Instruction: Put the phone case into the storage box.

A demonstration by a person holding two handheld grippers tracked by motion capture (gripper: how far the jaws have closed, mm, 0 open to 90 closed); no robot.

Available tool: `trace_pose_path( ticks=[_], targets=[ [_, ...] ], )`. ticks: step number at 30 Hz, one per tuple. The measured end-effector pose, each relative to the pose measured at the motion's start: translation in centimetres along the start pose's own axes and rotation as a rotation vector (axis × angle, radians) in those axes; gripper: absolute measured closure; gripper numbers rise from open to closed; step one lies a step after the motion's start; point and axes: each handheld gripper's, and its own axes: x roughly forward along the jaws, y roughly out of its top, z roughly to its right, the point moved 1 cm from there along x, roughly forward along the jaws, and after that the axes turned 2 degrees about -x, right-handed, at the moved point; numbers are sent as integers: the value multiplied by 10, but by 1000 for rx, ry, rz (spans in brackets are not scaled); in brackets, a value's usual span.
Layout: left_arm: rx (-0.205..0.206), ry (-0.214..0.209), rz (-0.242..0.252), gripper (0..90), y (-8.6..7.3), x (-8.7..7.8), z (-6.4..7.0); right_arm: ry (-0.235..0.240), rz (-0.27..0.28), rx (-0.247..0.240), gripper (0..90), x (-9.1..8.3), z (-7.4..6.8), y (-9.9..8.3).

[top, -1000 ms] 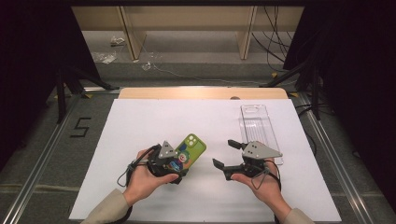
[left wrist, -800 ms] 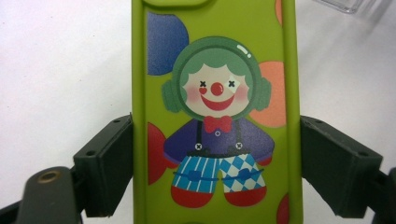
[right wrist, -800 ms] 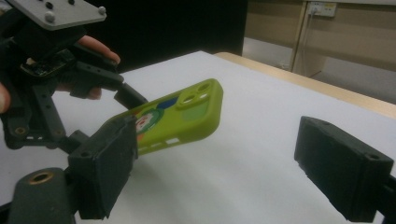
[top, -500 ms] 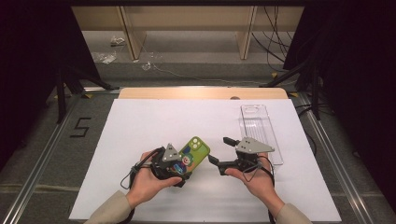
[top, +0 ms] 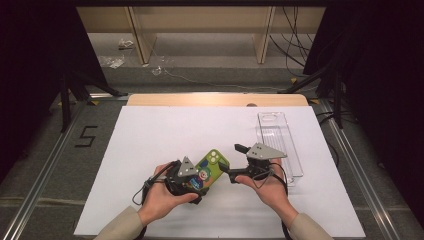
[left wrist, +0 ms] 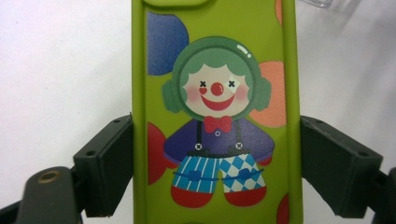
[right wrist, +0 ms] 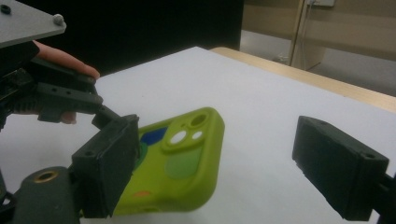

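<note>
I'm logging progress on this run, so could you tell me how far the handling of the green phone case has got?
Done: the left gripper is shut on the sides of the green phone case. In hand: the right gripper, jaws open, points at the case's camera end, not touching it. Left: the right gripper has yet to grip the case; the clear tray sits apart at the right, probably where the case goes.

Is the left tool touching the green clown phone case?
Touching: the left gripper view shows the left tool with both black jaws pressed against the green clown phone case's edges.
</note>
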Motion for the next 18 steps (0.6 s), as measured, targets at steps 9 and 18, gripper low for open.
trace_pose_path(
  ticks=[9, 18],
  targets=[
    [16, -10, -1, 165, 0, 3, 7, -2, -16, 11, 174, 9, 1, 2],
    [26, -14, 3, 165, 0, 4, 12, 4, -45, 37, 188, 18, 2, 0]
  ],
)
